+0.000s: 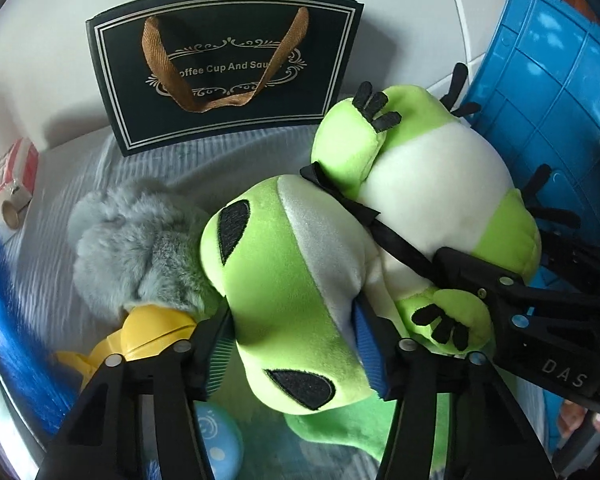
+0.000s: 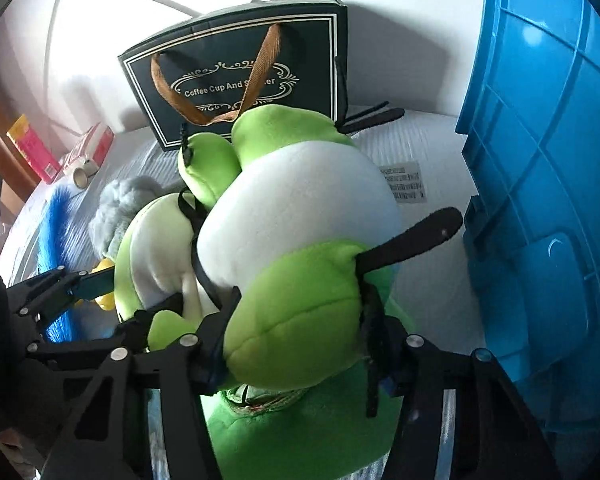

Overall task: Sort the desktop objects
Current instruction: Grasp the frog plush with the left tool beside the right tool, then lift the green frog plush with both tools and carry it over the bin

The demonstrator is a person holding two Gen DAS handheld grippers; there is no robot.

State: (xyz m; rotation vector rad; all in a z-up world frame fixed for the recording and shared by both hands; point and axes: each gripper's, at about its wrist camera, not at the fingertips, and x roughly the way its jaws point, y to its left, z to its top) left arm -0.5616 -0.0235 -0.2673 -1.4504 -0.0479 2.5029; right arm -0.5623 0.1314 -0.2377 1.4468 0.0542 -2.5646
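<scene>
A green and white frog plush (image 1: pixel 284 280) with black eyes and black toes is held by both grippers above the white ribbed surface (image 1: pixel 80 184). My left gripper (image 1: pixel 296 336) is shut on the frog's head. My right gripper (image 2: pixel 296 344) is shut on the frog's green hind leg (image 2: pixel 300 312); it also shows in the left wrist view (image 1: pixel 500 296) at the right. The frog's white belly (image 2: pixel 300 200) faces the right wrist camera.
A dark gift bag (image 1: pixel 224 80) reading "Coffee Cup And Saucer" stands at the back. A blue plastic crate (image 2: pixel 548 160) stands at the right. A grey fluffy toy with a yellow part (image 1: pixel 140 248), a blue brush (image 1: pixel 12 320), a red and white box (image 1: pixel 12 176) and a light blue round object (image 1: pixel 216 440) lie at the left.
</scene>
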